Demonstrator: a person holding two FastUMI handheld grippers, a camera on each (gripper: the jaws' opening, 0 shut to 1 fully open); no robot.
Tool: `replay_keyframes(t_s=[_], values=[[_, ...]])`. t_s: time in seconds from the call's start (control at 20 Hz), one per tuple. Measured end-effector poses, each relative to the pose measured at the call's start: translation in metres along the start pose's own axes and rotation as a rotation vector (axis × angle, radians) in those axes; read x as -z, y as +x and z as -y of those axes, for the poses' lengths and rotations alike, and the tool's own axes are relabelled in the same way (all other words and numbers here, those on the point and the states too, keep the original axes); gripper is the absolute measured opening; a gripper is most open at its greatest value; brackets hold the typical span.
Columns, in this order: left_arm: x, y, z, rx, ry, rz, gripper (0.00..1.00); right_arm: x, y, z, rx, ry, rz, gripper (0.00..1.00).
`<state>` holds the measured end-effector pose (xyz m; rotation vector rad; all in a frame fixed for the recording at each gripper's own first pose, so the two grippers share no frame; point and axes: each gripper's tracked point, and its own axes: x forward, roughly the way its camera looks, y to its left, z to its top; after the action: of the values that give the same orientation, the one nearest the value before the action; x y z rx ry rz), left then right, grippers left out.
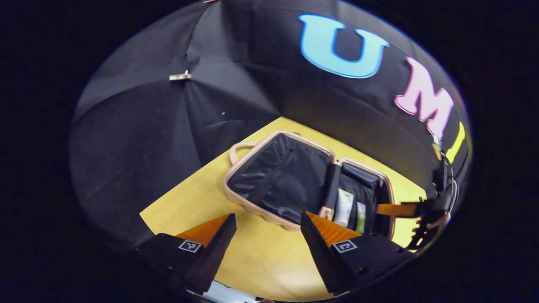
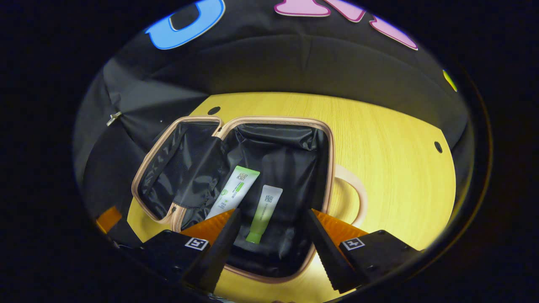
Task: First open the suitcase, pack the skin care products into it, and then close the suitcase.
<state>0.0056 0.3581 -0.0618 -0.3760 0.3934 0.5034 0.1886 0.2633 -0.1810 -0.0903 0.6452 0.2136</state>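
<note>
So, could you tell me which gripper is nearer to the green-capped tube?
Right. The right gripper hangs open directly over the green-capped tube in the suitcase; the left gripper stands off over the table beside the suitcase.

Right gripper (image 2: pixel 269 235): fingers spread wide, nothing between them, positioned above the near end of the suitcase (image 2: pixel 324 151).

Suitcase lies open on the yellow wooden table (image 2: pixel 391 143), beige rim, black lining in both halves. Lid half (image 2: pixel 177 168) folds out to the left and stands tilted. A beige handle (image 2: pixel 353 198) projects from the right side onto the table.

Contents of the main half: 2 tubes, lying flat side by side, not touching. White tube with green band (image 2: pixel 233 191) on the left; smaller pale tube with green cap (image 2: pixel 263 212) just to its right, cap toward the gripper.

Table shows 2 dark round holes, 1 beyond the suitcase (image 2: pixel 214 110), 1 at far right (image 2: pixel 438 147).
</note>
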Motion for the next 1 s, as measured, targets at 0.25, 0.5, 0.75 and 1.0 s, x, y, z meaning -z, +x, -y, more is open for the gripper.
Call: replay_keyframes(t_s=[0.25,0.5,0.75,1.0], values=[[-0.079,0.068,-0.047,-0.012,-0.111,0.088,0.96,0.007,-0.054,0.030,0.053,-0.066,0.114,0.98],[-0.092,0.145,-0.079,0.034,-0.399,0.021,0.95,0.054,-0.117,0.066,0.118,0.037,0.135,0.98],[-0.097,0.190,-0.091,0.098,-0.523,-0.069,0.89,0.086,-0.178,0.094,0.173,0.116,0.159,0.98],[-0.095,0.219,-0.083,0.129,-0.504,-0.142,0.76,0.108,-0.199,0.112,0.246,0.227,0.185,0.98]])
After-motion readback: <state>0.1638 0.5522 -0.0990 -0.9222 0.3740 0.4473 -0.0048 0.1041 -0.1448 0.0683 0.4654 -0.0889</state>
